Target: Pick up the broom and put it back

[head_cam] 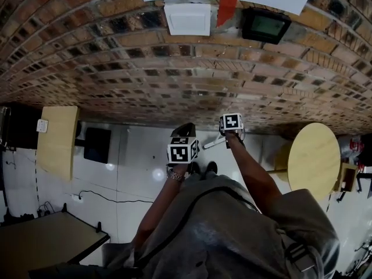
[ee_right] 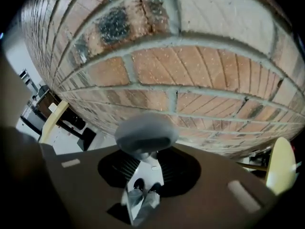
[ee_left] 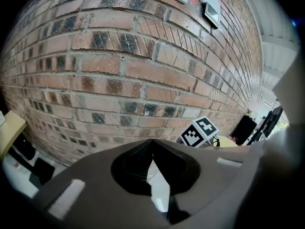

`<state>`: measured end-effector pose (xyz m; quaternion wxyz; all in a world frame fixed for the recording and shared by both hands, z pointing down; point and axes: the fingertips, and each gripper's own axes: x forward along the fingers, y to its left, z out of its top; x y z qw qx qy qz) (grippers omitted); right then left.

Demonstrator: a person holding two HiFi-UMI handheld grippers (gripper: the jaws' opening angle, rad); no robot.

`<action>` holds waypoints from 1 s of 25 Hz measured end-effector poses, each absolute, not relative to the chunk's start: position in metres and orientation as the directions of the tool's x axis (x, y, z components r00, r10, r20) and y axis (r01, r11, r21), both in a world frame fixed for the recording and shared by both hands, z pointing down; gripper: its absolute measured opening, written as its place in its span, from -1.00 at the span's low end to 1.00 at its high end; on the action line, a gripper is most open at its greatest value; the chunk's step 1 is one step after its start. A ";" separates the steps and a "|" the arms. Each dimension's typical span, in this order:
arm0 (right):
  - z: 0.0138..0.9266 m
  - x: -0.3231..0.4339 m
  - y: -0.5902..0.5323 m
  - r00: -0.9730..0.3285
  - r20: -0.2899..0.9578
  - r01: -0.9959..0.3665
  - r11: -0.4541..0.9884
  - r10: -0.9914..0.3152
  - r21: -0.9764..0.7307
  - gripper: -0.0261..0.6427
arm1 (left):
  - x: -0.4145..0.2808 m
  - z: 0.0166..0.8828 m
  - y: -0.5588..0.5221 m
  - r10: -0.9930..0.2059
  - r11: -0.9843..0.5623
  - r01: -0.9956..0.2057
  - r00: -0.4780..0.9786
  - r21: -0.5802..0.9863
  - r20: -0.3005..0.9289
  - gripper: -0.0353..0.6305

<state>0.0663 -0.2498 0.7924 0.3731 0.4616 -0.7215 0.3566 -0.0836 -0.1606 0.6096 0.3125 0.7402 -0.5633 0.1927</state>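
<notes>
In the right gripper view the broom's pale handle (ee_right: pixel 147 163) runs between the dark ribbed pads of my right gripper (ee_right: pixel 145 166), which is shut on it. Its grey rounded end cap (ee_right: pixel 146 133) sticks out past the jaws toward the brick wall. Down the handle I see two dark shoes and the floor. The head view shows a short white stretch of the handle (head_cam: pixel 211 142) beside the right gripper (head_cam: pixel 228 133). My left gripper (head_cam: pixel 185 133) hangs just left of it, its jaws (ee_left: pixel 152 147) meeting at the tips with nothing between them.
A brick wall (head_cam: pixel 174 68) stands close ahead with a white box (head_cam: pixel 187 18) and a black lamp (head_cam: pixel 265 25) on it. A round wooden table (head_cam: pixel 314 158) is at right, a pale rectangular table (head_cam: pixel 57 141) and a black box (head_cam: pixel 97 144) at left, a dark desk (head_cam: pixel 46 243) at lower left.
</notes>
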 end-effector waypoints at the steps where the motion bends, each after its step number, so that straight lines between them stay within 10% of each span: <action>1: 0.796 0.068 -0.255 -0.292 0.861 -0.933 0.321 -0.416 -0.162 -0.62 | -0.084 0.612 -0.157 -0.708 -0.163 -0.956 0.286 0.244 0.645 -0.89; 12: 0.805 0.073 -0.296 -0.314 0.818 -0.943 0.259 -0.482 -0.209 -0.28 | -0.085 0.646 -0.112 -0.658 -0.076 -0.966 0.234 0.246 0.716 -0.89; 21: 0.780 0.076 -0.254 -0.322 0.787 -0.945 0.227 -0.527 -0.235 -0.28 | -0.076 0.639 -0.098 -0.663 -0.143 -0.958 0.280 0.250 0.695 -0.89; 25: 0.703 0.049 -0.207 -0.415 0.656 -0.909 0.315 -0.630 -0.273 -0.58 | -0.079 0.624 -0.087 -0.686 -0.198 -0.944 0.327 0.265 0.651 -0.89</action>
